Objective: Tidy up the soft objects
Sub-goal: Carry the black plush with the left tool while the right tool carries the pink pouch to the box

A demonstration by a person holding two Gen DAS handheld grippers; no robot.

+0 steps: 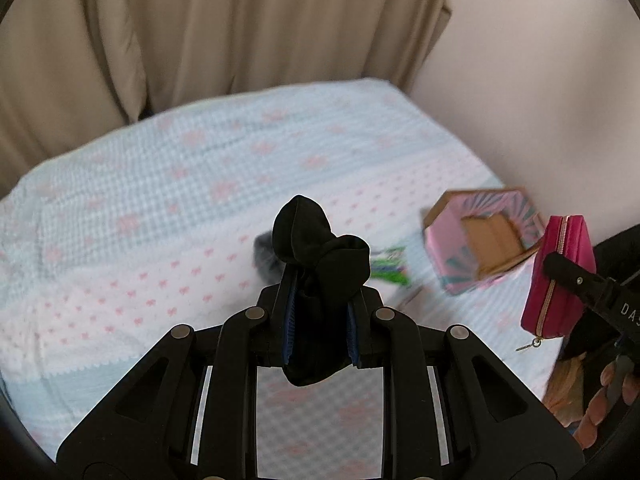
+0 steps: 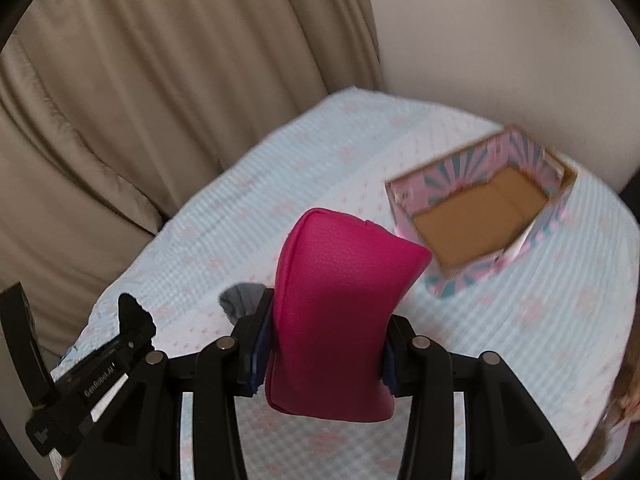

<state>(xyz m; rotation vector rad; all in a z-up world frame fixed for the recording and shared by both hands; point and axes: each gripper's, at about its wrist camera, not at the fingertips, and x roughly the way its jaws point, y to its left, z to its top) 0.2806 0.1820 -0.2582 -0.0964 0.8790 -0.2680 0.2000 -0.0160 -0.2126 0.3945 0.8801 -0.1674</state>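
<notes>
My left gripper (image 1: pixel 322 304) is shut on a bunched black sock (image 1: pixel 316 248), held well above the bed. In the right wrist view my right gripper (image 2: pixel 326 332) is shut on a magenta zip pouch (image 2: pixel 340 312), which bulges out above the pads. The same pouch (image 1: pixel 556 280) shows at the right of the left wrist view, gripped by the right gripper (image 1: pixel 576 280). The left gripper (image 2: pixel 132 324) with the black sock sits at the lower left of the right wrist view. An open pink patterned box (image 2: pixel 480 216) with a brown inside lies on the bed, also in view as the box (image 1: pixel 484 240).
A grey soft item (image 1: pixel 266 256) and a green-patterned item (image 1: pixel 390 266) lie on the bed beyond the sock. The bed cover (image 1: pixel 160 200) is pale blue with pink bows. Beige curtains (image 1: pixel 160 32) hang behind, and a plain wall (image 1: pixel 540 80) stands at the right.
</notes>
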